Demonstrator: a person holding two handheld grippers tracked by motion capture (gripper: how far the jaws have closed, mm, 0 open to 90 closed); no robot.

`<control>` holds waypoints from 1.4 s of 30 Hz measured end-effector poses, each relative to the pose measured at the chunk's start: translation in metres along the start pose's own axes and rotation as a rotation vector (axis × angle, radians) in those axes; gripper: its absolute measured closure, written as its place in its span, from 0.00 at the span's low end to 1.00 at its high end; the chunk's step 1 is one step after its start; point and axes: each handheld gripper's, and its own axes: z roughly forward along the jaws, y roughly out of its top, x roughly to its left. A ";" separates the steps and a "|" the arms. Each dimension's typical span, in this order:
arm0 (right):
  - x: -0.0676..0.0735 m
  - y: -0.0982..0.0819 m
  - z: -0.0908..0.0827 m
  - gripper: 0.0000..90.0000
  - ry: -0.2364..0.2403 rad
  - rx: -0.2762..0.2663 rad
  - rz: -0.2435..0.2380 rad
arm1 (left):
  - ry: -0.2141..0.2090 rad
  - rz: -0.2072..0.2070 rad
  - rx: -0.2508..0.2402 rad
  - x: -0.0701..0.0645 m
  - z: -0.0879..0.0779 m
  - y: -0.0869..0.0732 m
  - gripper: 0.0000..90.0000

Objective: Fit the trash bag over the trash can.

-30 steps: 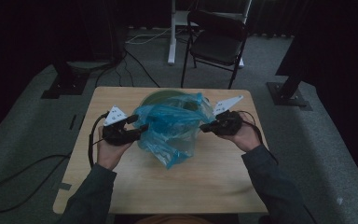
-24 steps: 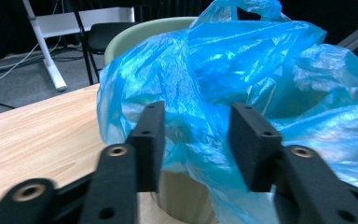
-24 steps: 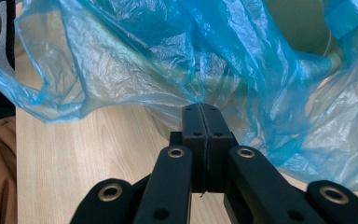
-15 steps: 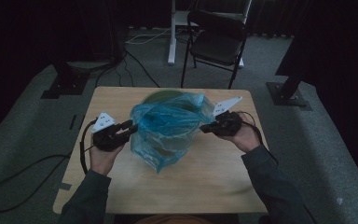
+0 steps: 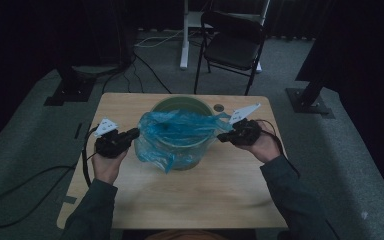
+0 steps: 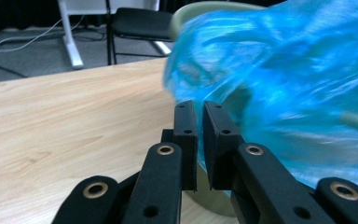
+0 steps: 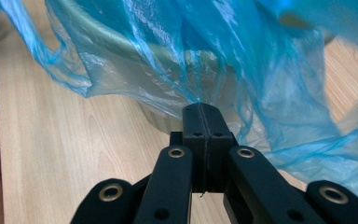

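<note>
Since the earlier high views we see that our left tongs [image 5: 130,135] have let go of the bag's near-left side, swung out to the left and come back in toward it, while the blue plastic bag [image 5: 177,131] has spread lower over the bucket. Our right tongs [image 5: 224,136] have stayed where they were.

The left tongs have just been closing. In the left gripper view [image 6: 199,128] a thin slot remains between the two black pads, and we see no film in that slot; the blue film billows just to their right and ahead, blurred. The right tongs [image 7: 200,116] are pressed fully together on a pinch of the bag's film, which fans up and away from their tips.

We count one bag, one bucket, one worktop and two tongs. The bag is thin, translucent, crinkled film with a glossy sheen, draped over the mouth of the bucket and sagging down its near side. It lies between the two tongs, caught at its right edge by the right pair and just beside the tips of the left pair. The bucket [image 5: 182,103] is round, pale green and smooth-walled, its curved rim showing beyond the film. The worktop [image 5: 190,195] is a rounded-corner rectangle of light wood grain. Beyond it stands one black folding chair [image 5: 232,47] on grey carpet.
</note>
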 end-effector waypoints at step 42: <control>-0.011 0.009 -0.032 0.73 -0.047 -0.207 0.062 | 0.045 -0.005 -0.059 0.014 0.022 0.034 0.94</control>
